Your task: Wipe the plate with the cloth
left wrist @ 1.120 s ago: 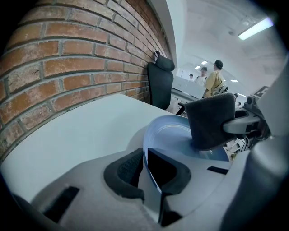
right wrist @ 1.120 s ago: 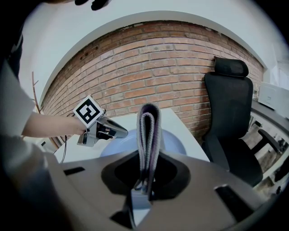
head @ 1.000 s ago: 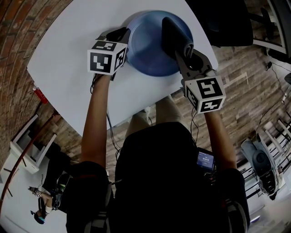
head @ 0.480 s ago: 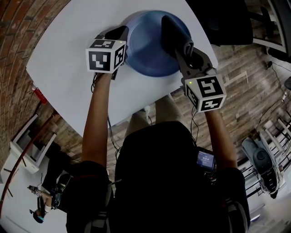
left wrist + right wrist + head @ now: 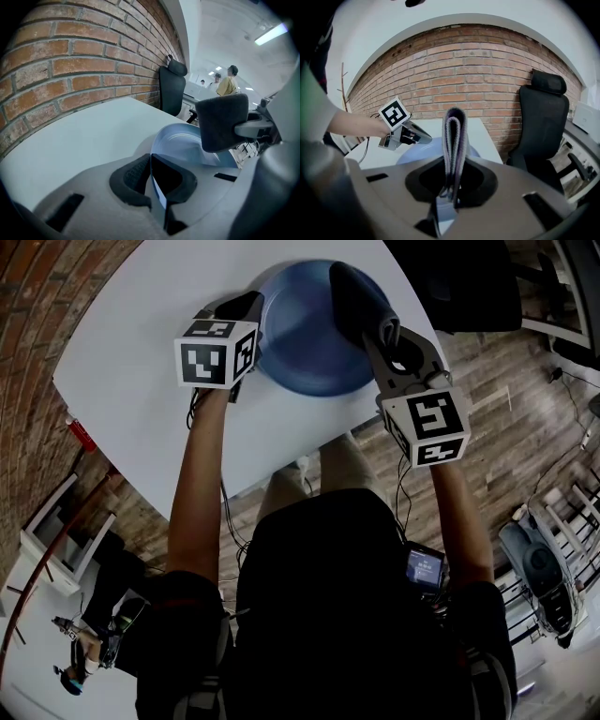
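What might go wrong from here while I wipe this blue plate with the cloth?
1. The left gripper, whose jaws have just been closing, pinches only the thin rim of the plate. Wiping pressure might twist the plate or slip it free.
2. The right gripper holds the folded cloth by one end, so the cloth may flop or pull out.
3. The plate is close to the edge of the table, and a hard push might send it off.

The plate (image 5: 300, 343) looks smooth and faintly glossy, the table (image 5: 141, 362) matt, the cloth (image 5: 453, 136) ribbed fabric.
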